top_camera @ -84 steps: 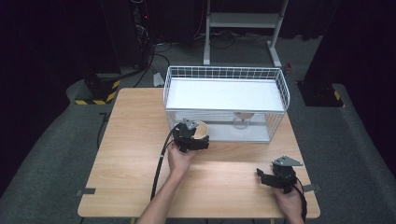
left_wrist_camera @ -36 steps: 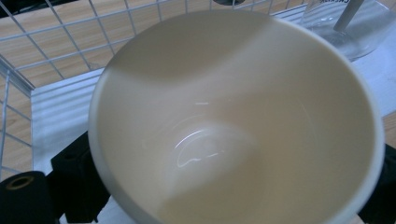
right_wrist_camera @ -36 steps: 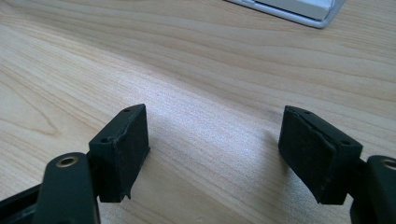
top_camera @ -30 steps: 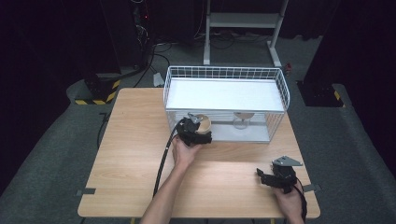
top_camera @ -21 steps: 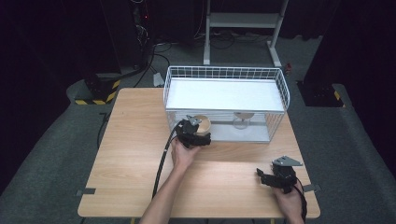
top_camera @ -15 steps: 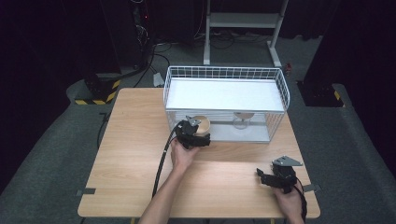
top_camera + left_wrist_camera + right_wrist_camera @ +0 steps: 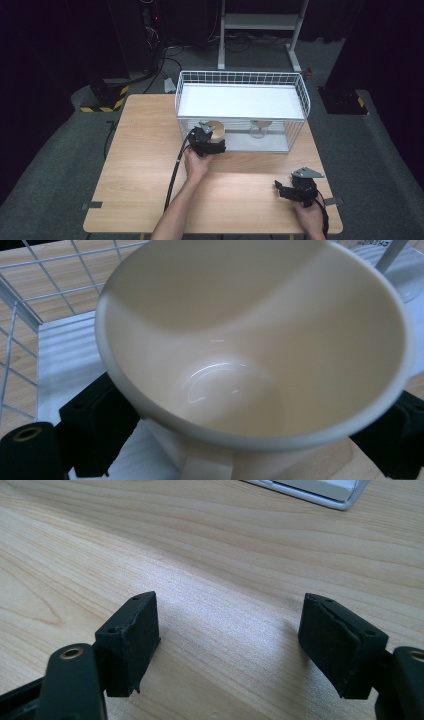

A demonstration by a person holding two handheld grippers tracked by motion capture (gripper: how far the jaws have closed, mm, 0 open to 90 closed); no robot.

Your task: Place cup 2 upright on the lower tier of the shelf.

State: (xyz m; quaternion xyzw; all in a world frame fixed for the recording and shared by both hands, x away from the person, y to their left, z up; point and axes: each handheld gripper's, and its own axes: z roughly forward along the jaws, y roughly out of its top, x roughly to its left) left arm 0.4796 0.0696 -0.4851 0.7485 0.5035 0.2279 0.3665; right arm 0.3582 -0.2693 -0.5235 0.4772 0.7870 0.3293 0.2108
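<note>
Your left gripper point(image 7: 214, 142), jaws just narrowed around the cream cup point(image 7: 255, 345), carries it into the wire basket point(image 7: 298, 95); right gripper point(image 7: 230, 645) rests spread, empty.

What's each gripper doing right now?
Left gripper: fingers around the cream cup at the wire basket; they just closed a little, but a firm grip cannot be told.
Right gripper: open, empty, over the table.
</note>
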